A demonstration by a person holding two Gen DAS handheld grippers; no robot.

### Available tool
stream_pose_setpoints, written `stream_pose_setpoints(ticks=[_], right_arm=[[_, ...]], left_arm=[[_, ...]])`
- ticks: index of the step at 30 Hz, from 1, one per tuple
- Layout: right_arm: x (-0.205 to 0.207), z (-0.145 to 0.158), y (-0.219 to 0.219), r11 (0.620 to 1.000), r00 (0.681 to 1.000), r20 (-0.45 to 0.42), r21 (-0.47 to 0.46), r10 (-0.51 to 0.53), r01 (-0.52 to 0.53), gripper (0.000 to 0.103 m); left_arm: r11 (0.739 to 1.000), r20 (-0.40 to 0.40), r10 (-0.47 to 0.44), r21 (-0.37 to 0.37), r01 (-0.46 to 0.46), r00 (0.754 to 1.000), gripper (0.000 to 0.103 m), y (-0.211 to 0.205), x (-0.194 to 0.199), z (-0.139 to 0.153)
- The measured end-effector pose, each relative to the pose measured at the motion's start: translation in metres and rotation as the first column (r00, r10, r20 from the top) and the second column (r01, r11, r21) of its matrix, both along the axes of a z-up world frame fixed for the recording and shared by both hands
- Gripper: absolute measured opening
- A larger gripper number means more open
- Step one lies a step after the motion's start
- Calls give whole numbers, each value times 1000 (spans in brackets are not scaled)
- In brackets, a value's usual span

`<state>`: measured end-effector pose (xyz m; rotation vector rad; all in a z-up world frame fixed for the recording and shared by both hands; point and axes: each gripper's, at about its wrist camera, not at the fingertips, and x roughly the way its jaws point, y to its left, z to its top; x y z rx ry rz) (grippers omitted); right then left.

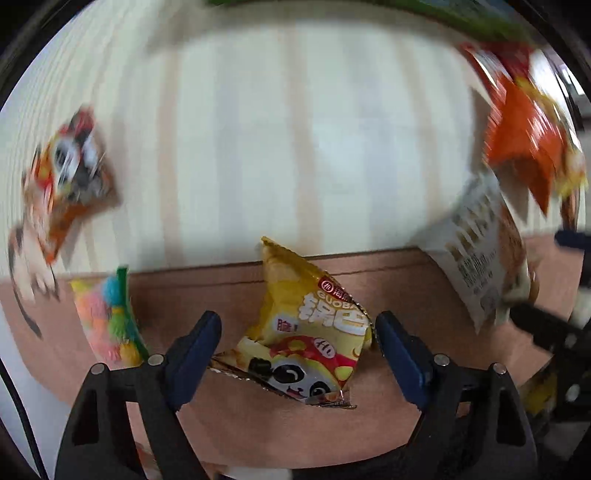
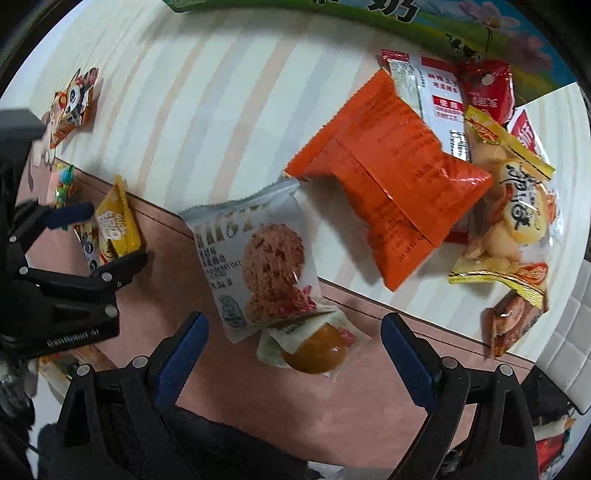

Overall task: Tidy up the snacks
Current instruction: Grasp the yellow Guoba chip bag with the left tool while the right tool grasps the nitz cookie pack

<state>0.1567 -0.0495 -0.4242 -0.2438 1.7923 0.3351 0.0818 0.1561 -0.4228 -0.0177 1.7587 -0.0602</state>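
Observation:
My left gripper [image 1: 297, 332] is open with its fingers on either side of a yellow panda snack packet [image 1: 306, 332] lying on a pink mat [image 1: 406, 280]; the packet also shows in the right wrist view [image 2: 116, 229]. My right gripper [image 2: 291, 343] is open above a white cookie packet [image 2: 258, 258] and a clear packet with an orange-brown sweet [image 2: 314, 349] that lies under the cookie packet's lower edge. The cookie packet shows at the right of the left wrist view [image 1: 476, 251]. A big orange bag [image 2: 388, 173] lies beyond it.
A pile of red, white and yellow packets [image 2: 509, 177] lies at the right on the striped tablecloth [image 2: 203, 110]. An orange panda packet [image 2: 74, 99] lies far left. A colourful candy packet [image 1: 107, 321] sits by the left gripper. A green milk carton [image 2: 406, 14] stands behind.

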Motion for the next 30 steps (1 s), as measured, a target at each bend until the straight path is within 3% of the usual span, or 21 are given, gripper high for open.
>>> stream_pose_setpoints(ticks=[5,11,16,20,25,30], right_arm=[[6,-23,17,1000,1000,-27,22,-13,13,96],[11,-48,33,998,998,-48,-48,29,-31,96],[13,-58,35,996,1000,-20,-94,2,-4,92],[24,-55,27,987,993,25,-101,-119,121,75],[38,-56,-7,910,907,-80,5,-413,414,75],[45,-60,-7,914,910,-111,24,-400,405,79]], left_arm=[[991,-17,113,-64,-114,993,85,20,-1,2],[995,1,72,-64,-72,997,85,16,-5,8],[997,17,64,-55,-63,998,85,5,-12,12],[997,28,70,-41,-69,997,85,-11,-13,17],[994,13,98,-53,-98,995,85,-14,-18,10],[991,-2,118,-62,-118,993,85,-9,-28,1]])
